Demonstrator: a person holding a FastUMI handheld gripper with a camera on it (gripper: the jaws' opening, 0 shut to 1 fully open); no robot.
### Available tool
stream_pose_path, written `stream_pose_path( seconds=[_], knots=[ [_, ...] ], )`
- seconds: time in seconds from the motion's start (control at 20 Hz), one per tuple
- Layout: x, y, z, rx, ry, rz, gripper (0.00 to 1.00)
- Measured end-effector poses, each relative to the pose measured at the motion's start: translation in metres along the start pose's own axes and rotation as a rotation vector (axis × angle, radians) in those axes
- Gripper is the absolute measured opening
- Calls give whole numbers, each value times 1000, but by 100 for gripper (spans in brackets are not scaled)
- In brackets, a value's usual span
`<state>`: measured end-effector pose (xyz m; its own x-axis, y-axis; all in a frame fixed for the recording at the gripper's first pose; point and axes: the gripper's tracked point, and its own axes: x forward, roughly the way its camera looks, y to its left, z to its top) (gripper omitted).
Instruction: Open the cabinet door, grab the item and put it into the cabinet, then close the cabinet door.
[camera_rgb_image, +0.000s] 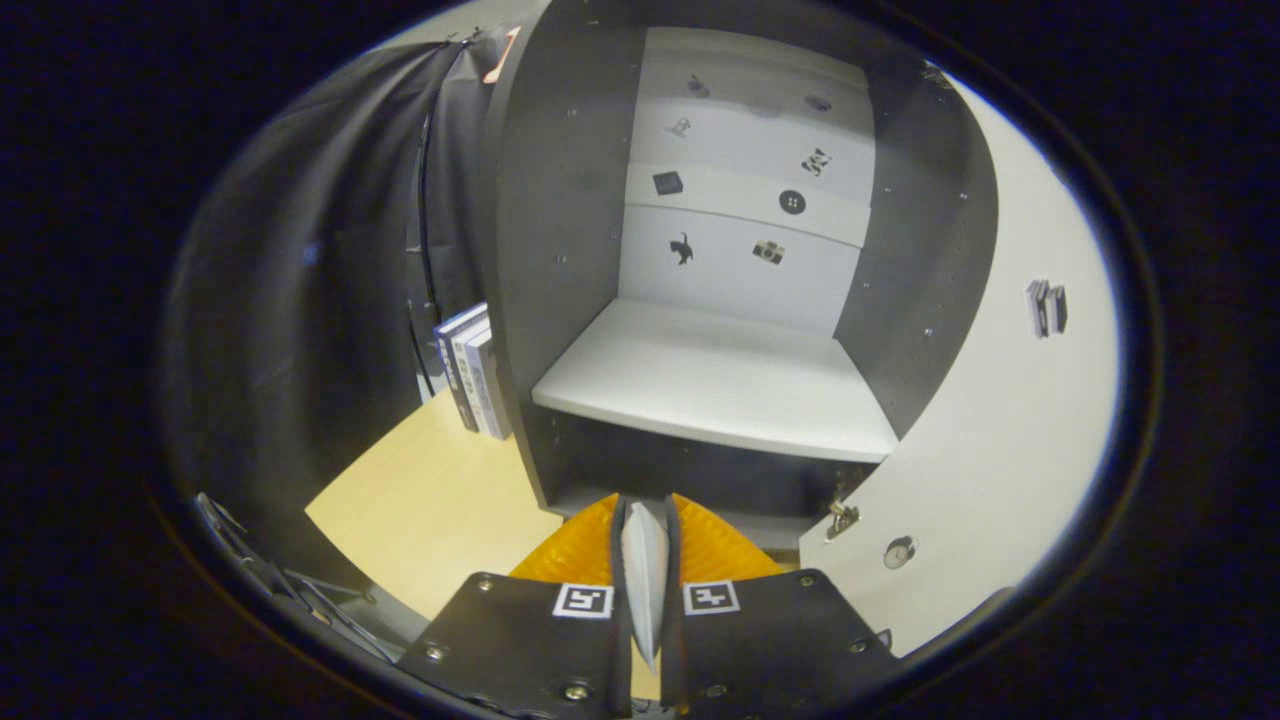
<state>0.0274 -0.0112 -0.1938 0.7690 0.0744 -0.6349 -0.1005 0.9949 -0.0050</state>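
Pale item: thin flat white piece (645, 570), upright on edge, low centre of frame, clamped between the fingers.
Tool (645, 540): narrow, both fingers pressing the item; level, aimed at the cabinet mouth.
Cabinet (560, 250): centre frame, white shelf (715, 385) bare, just beyond the fingertips.
Door (1010, 400): swung open, right of frame.
Books (472, 370): upright on tabletop (430, 500), left of cabinet.

The cabinet (560, 250) had dark grey sides, a white shelf (715, 380) and a white back wall dotted with small black pictures. Its door (1010, 420) was white, the table (430, 490) was pale yellow wood, and the books (472, 372) had white and blue spines. The gripper (645, 560) pinched a thin white item (645, 590), and each finger wore a black-and-white square pattern.
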Motion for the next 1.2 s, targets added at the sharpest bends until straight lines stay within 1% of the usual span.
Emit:
stream_pose_path(
  seconds=[0.25,0.4,0.55,0.85,1.2],
  knots=[
    [8,-12,60,46,-72,6,12],
    [23,-25,82,73,-78,-6,11],
    [45,-38,84,105,-38,-18,11],
    [80,-62,82,114,10,-53,11],
    [105,-65,79,104,57,-43,11]
  ],
)
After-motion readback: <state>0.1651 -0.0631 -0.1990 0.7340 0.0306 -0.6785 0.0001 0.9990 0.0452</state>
